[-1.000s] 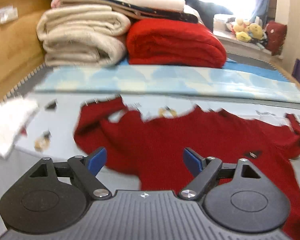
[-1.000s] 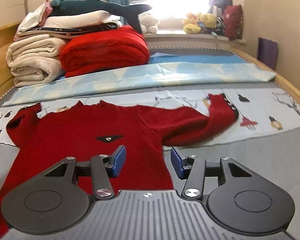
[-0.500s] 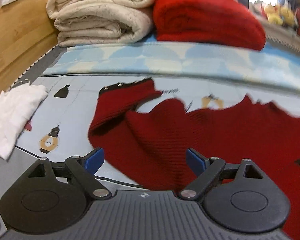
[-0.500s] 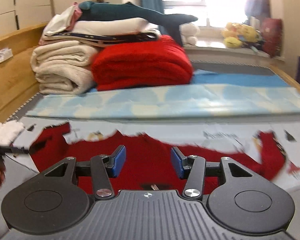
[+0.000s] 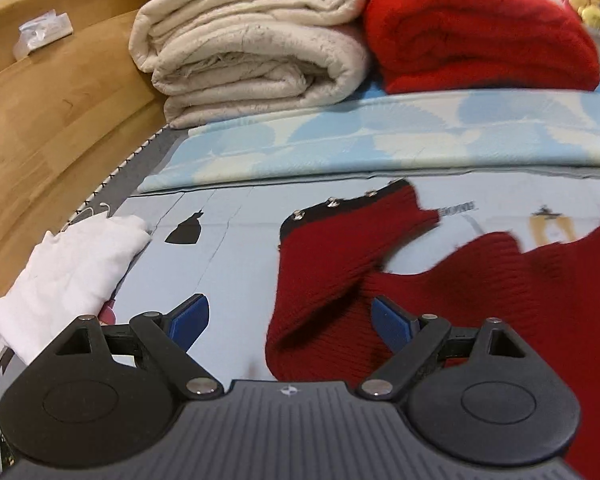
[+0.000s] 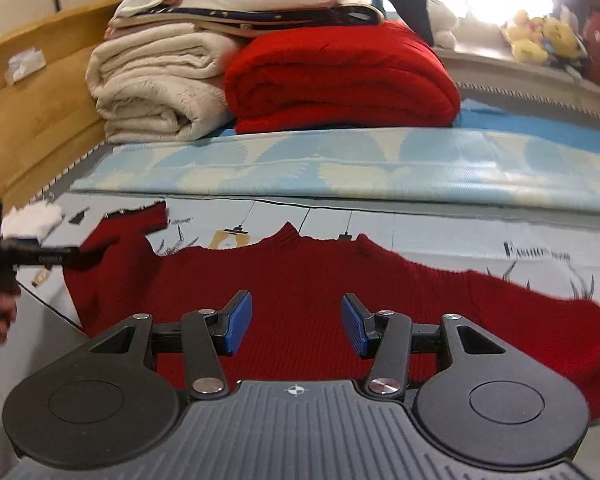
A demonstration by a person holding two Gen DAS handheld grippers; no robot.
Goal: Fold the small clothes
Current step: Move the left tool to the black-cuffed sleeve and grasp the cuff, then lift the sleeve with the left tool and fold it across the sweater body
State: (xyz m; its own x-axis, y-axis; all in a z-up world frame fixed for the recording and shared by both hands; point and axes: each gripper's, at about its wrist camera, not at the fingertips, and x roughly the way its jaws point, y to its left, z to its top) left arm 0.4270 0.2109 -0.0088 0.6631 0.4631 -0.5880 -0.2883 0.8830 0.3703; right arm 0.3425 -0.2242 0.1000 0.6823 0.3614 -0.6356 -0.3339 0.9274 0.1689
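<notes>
Red sweater lies spread flat on the bed, no fold done yet; both sleeves + body left. Left hand-held gripper released, empty, over its sleeve. Right hand-held gripper released above the body. Room tight: white cloth left, blanket stack behind.

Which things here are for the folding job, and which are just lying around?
For the job:
red sweater, spread flat
left gripper, open, by its sleeve
right gripper, open, over its middle

Just lying about:
folded red blanket
cream blankets
white cloth
plush toys
light blue mat
</notes>
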